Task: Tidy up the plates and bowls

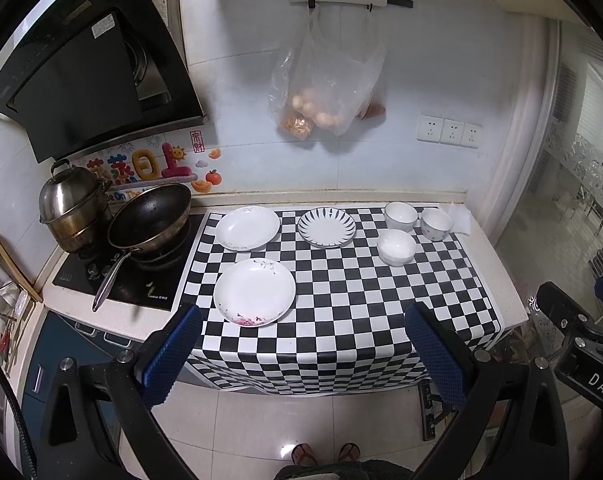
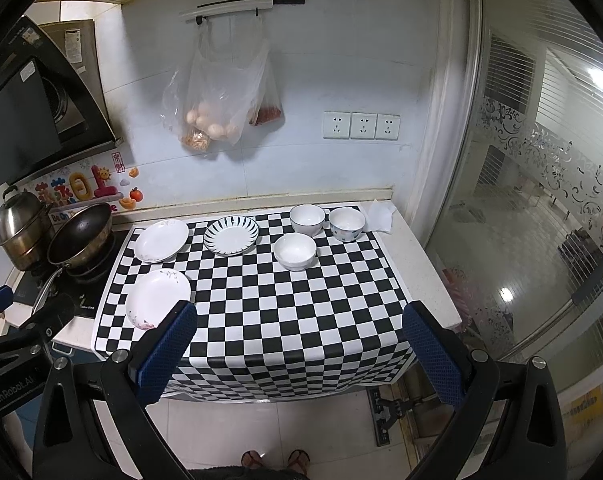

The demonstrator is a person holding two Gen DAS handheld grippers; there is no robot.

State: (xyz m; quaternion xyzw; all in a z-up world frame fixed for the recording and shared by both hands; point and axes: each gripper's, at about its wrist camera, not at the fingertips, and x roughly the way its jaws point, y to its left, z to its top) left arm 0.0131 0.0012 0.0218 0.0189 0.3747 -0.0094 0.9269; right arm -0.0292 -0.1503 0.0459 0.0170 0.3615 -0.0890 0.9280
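home kitchen: range hood (image 1: 89, 76), wok (image 1: 149, 216) on stove (image 1: 129, 276).

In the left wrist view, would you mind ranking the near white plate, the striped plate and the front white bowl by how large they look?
1. Near white plate, clearly largest, though it also lies closest to the camera.
2. Striped plate.
3. Front white bowl, smallest.

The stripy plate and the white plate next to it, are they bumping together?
Apart. In the left wrist view, checkered cloth shows between the stripy plate and the white plate.
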